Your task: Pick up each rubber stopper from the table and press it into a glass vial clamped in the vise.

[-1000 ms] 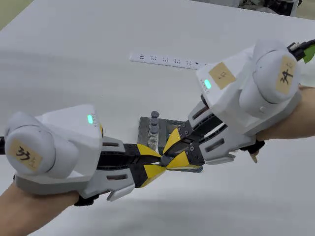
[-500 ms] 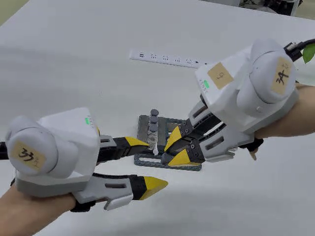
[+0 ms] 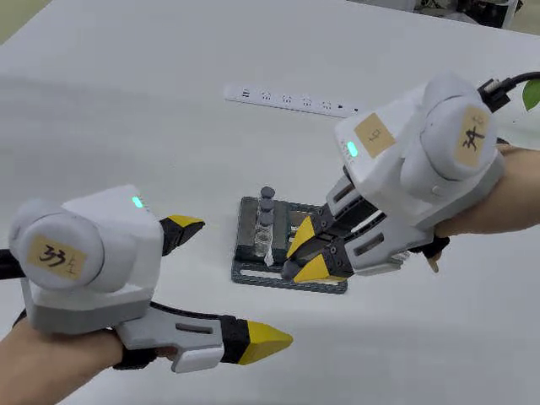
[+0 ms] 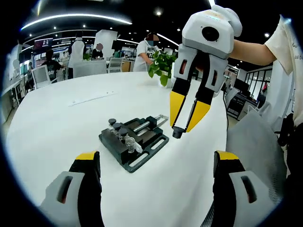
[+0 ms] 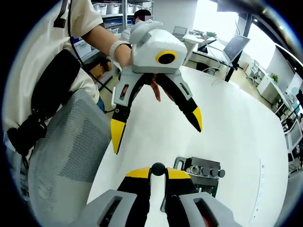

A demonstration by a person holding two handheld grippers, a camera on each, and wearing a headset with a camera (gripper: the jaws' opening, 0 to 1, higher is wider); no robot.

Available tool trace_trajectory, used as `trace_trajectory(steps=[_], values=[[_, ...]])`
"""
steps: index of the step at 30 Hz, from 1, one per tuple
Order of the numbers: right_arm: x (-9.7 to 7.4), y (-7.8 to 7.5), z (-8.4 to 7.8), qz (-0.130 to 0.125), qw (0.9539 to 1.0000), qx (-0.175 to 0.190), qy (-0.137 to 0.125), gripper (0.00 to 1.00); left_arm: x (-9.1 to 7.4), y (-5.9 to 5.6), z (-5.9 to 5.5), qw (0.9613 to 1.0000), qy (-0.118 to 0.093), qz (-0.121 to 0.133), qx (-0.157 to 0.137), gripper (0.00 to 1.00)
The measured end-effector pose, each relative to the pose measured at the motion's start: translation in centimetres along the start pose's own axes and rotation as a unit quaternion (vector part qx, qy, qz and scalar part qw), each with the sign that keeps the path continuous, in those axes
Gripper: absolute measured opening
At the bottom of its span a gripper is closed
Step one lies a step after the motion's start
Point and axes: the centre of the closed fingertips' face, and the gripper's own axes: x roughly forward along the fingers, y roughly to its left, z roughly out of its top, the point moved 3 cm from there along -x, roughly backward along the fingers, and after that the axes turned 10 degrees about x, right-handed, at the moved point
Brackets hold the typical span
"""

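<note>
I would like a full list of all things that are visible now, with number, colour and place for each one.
table: one, white, under everything
vise: one, dark grey, middle of the table
vials: about four in a row, clear glass, clamped in the vise; three look capped dark
stopper: one, dark, pinched beside the vise
power strip: one, white, far side of the table
plant: one, green, at the table's edge
chair: one, grey mesh, beside the table
left gripper: white, yellow tips, open
right gripper: white, yellow tips, shut on the stopper
forearms: two, behind the grippers
</note>
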Motion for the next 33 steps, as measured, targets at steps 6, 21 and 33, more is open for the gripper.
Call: trace_trajectory(steps=[6,21,33], values=[[0.1,-1.4,-0.5,-0.004,0.9998,-0.011,0.015,0.05,-0.3,0.1,-0.4,1.0000,0.005,0.003,-0.003,0.99],[0.2,-6.1,-0.7,-0.014,0.9948,-0.074,0.068,0.05,-0.9,0.5,-0.7,0.9998,0.009,0.011,-0.011,0.99],[2.8,-7.2,-0.4,0.013,0.9882,-0.119,0.095,0.05,-1.0,1.1,-1.3,0.9996,0.016,0.018,-0.014,0.99]])
